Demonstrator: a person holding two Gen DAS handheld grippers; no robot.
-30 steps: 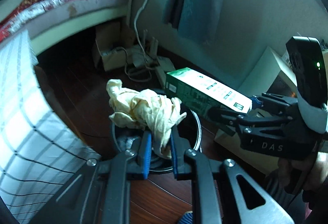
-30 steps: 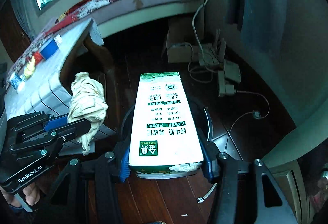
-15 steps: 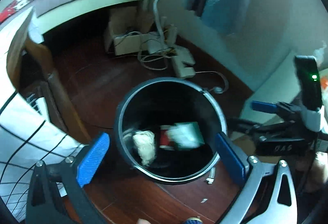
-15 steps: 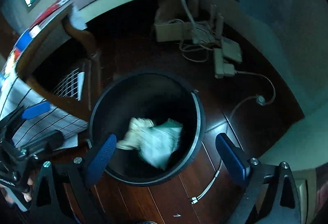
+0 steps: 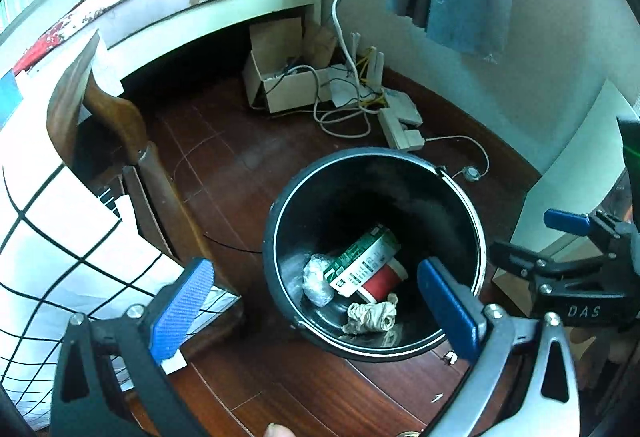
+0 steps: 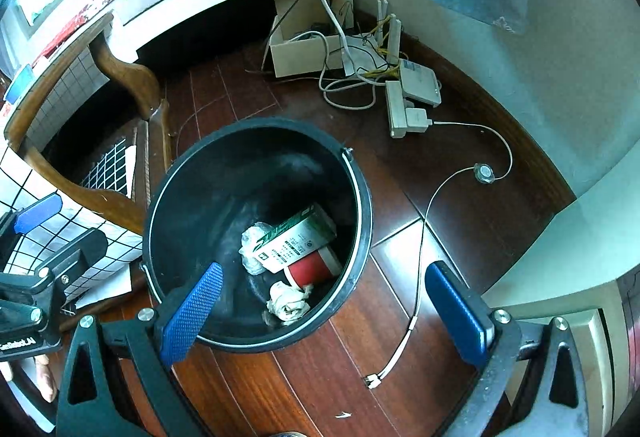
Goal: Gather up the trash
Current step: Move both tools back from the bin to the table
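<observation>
Trash is now lying at the bottom of the black bin [image 5: 276, 237] at the centre of the frame, where a second ago we were holding both pieces above its mouth. We are keeping the left gripper [image 5: 320, 301] over the bin with its fingers spread as wide as they go and nothing between them; they have just been opening. The right gripper [image 6: 332, 309] is doing the same, fingers fully apart and empty after opening over the past moment. The crumpled tissue [image 5: 372, 317] we were pinching on the left is now resting low in the bin, near its closest wall. The green-and-white milk carton [image 5: 362, 261] we were carrying on the right is lying tilted across a red paper cup [image 5: 384, 279], with a grey foil-like wad [image 5: 316, 279] just beside it. We are judging this drop finished, so both hands are free to go after any remaining litter.

For writing, the carton's print is too small to read now, though earlier it was showing "SATINE" with Chinese characters. "DAS" is showing on the right gripper's body at the right edge of the left view, and part of "GenRobot.AI" at the lower left of the right view.
</observation>
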